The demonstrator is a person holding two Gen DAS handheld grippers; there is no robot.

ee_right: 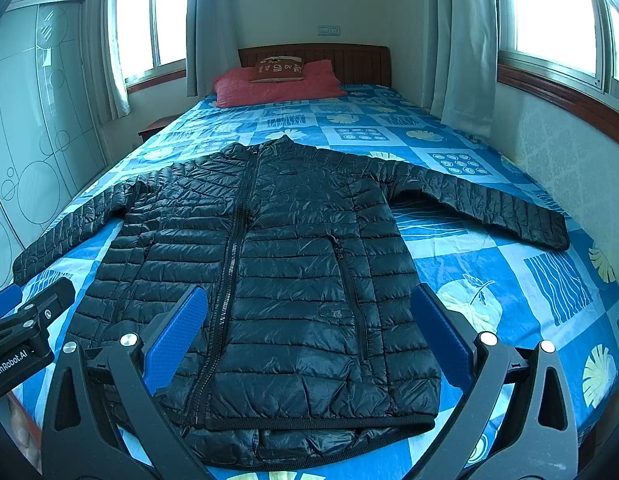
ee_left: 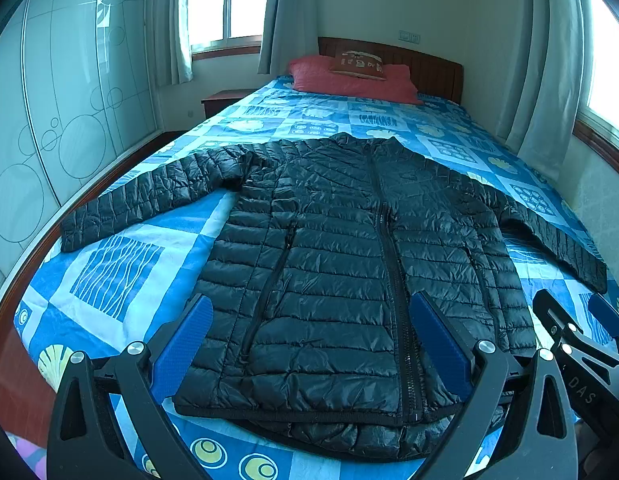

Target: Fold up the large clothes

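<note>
1. A black quilted puffer jacket (ee_left: 329, 248) is lying front-up and zipped on the bed (ee_left: 121, 264), over a blue patterned bedspread. Its collar is pointing toward the red pillow (ee_left: 349, 80) and its hem is sitting at the near edge.
2. Both sleeves are lying spread outward. The left sleeve (ee_left: 149, 200) is reaching toward the wardrobe side, and the right sleeve (ee_right: 489, 204) is reaching toward the window wall.
3. The left hand-held gripper (ee_left: 309, 348) is hovering above the hem, left of the zipper (ee_left: 389, 240). Its jaws are spread wide and gripping nothing.
4. The right hand-held gripper (ee_right: 309, 340) is hovering over the right half of the hem. It is likewise wide open and empty.
5. Neither hand-held gripper appears to be touching fabric; folding is not begun.
6. Handling judgement: the jacket is looking light, soft and puffy, and its shiny shell is probably slippery. Trapped air is likely going to spring folds back open, so pressing flat would help.
7. Grip judgement: a cuff or shoulder seam is looking like the best first pinch, bringing each sleeve across the chest. The hem corners are suiting the later fold toward the collar.
8. Risk: a shallow pinch on the slick shell may be slipping off, so a bite over a quilted seam is looking safer.
</note>
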